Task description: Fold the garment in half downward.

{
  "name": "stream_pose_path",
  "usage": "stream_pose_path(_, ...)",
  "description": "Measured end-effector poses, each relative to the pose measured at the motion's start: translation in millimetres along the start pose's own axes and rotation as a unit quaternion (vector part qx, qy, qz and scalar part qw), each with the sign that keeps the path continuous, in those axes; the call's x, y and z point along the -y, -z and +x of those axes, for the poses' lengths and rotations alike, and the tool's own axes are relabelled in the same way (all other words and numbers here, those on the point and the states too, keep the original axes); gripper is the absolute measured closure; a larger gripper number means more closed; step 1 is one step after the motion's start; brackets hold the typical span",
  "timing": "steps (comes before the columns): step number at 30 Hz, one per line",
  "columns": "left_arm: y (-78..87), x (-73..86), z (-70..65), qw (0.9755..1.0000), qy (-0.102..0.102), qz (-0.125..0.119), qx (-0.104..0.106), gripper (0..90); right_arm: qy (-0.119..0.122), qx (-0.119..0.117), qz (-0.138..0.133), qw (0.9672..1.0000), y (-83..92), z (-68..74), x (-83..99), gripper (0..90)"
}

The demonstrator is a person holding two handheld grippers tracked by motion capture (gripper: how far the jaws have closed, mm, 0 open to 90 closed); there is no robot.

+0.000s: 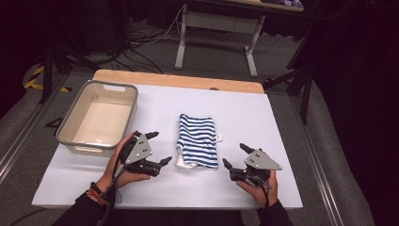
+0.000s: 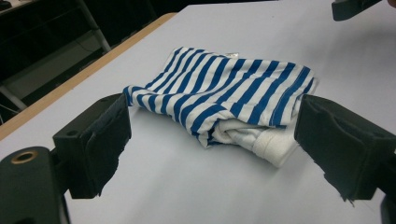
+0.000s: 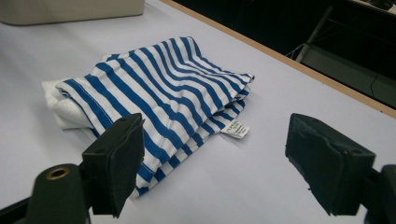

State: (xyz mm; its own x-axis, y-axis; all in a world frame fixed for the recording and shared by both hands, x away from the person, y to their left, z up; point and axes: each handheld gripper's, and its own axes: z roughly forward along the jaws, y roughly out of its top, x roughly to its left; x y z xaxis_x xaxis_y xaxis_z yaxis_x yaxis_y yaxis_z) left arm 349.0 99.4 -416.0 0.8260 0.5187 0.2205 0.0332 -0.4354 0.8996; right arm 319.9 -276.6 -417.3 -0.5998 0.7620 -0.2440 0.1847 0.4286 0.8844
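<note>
Blue-striped folded cloth (image 1: 197,141) lies between the wide-open, empty left claw (image 1: 158,148) and right claw (image 1: 234,156).

I saw folded garment (image 1: 197,141) at table (image 1: 263,122) centre | tub (image 1: 99,117) far left | left gripper (image 1: 159,148), right gripper (image 1: 235,155) flanking garment, apart from it.

Grey floor (image 1: 221,56); black cables (image 1: 141,44); white-legged desk (image 1: 216,21) behind; dim room.
</note>
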Motion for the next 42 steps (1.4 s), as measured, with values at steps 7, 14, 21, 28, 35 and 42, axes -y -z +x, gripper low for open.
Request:
stream_pose_path(7, 7.7, 6.9, -0.6, 1.0000, 0.001, -0.001, 0.005, 10.2, -0.010, 0.008, 0.003, 0.9999, 6.5, -4.8, 6.6, 19.3)
stream_pose_path(14, 16.3, 15.1, 0.1, 0.9999, 0.010, -0.003, -0.002, 10.0, -0.028, 0.017, -0.001, 0.9995, 14.0, -10.8, 15.6, 16.4)
stream_pose_path(21, 24.1, 29.6, 0.2, 0.9996, 0.029, 0.005, -0.007, 10.1, -0.033, 0.025, 0.005, 0.9992, 17.8, -13.9, 25.7, 16.7)
stream_pose_path(28, 27.9, 46.1, -3.9, 0.9986, 0.049, 0.020, -0.005, 9.6, -0.031, 0.026, 0.009, 0.9991, 18.9, -15.1, 34.4, 17.0)
stream_pose_path(35, 33.1, 54.1, -8.4, 0.9979, 0.052, 0.034, -0.017, 9.4, -0.032, 0.016, 0.009, 0.9993, 18.5, -13.5, 39.4, 17.0)
stream_pose_path(42, 38.6, 59.1, -6.4, 0.9971, 0.060, 0.038, -0.026, 9.2, -0.021, 0.005, 0.015, 0.9997, 12.2, -7.5, 38.4, 17.1)
